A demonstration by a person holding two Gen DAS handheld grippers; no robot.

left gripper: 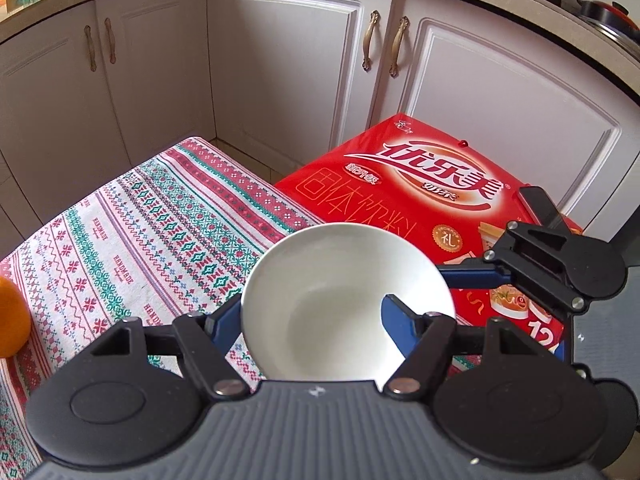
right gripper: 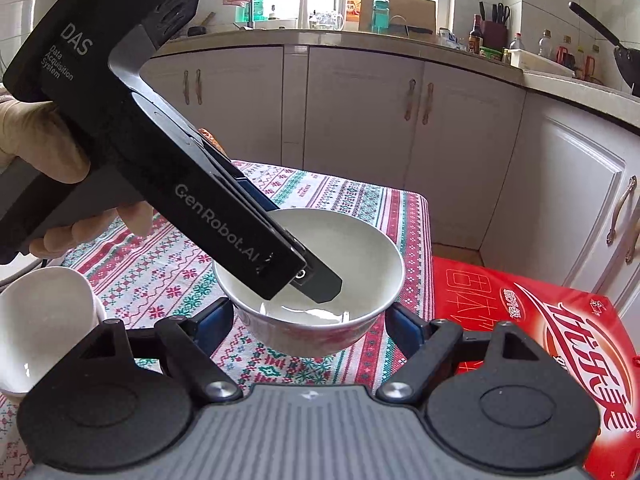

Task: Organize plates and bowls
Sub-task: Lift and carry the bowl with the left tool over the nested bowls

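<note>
The left gripper (left gripper: 312, 320) holds the white bowl (left gripper: 344, 304) by its rim: one blue finger (left gripper: 400, 320) is inside the bowl and the other is outside against the wall, so the jaws are closed on the wall. In the right wrist view, the right gripper (right gripper: 312, 320) has its two blue fingers on both sides of the same white bowl (right gripper: 320, 280), touching its outer wall or just beside it; I cannot tell if they press. The bowl is above the patterned tablecloth (left gripper: 160, 216), near the edge of the table that is beside the red carton (left gripper: 420, 200). A person's hand (right gripper: 36, 152) carries the left gripper. A second white bowl (right gripper: 44, 320) lies tilted near the left side of the table. An orange fruit (left gripper: 12, 320) is at the left edge of the cloth.
</note>
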